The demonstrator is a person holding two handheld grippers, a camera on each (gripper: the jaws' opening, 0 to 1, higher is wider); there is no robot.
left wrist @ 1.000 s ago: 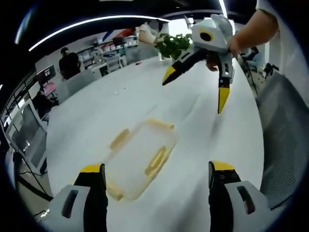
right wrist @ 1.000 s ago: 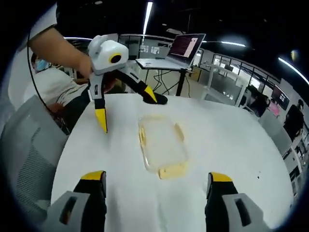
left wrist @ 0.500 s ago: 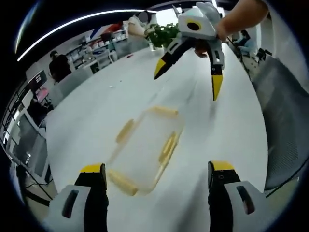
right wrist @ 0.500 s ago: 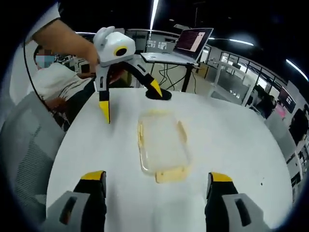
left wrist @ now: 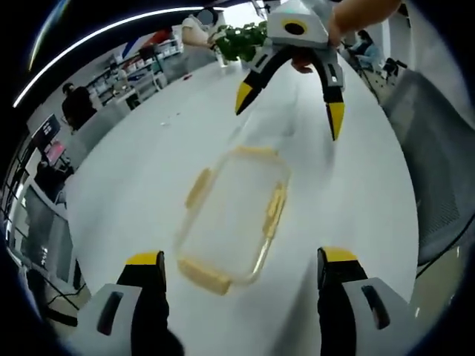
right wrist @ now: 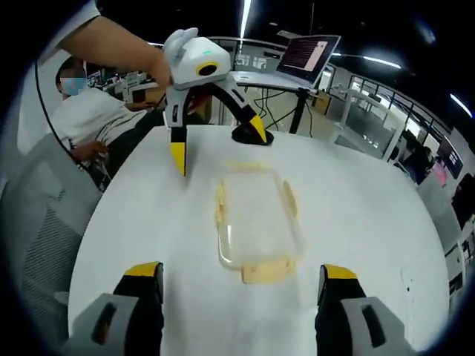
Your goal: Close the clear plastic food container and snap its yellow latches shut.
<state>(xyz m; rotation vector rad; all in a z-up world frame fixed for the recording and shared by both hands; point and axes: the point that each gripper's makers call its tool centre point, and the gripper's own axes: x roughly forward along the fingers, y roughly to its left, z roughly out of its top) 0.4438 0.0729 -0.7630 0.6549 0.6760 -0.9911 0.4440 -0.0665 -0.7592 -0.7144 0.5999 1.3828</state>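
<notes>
Both grippers, left gripper (right wrist: 217, 144) and right gripper (left wrist: 288, 106), hovered released above the container (left wrist: 231, 217); yellow latches (left wrist: 276, 210) looked unsnapped

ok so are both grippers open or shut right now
Both open. The left gripper and right gripper each hang over the container with yellow-tipped jaws spread wide, gripping nothing.
</notes>
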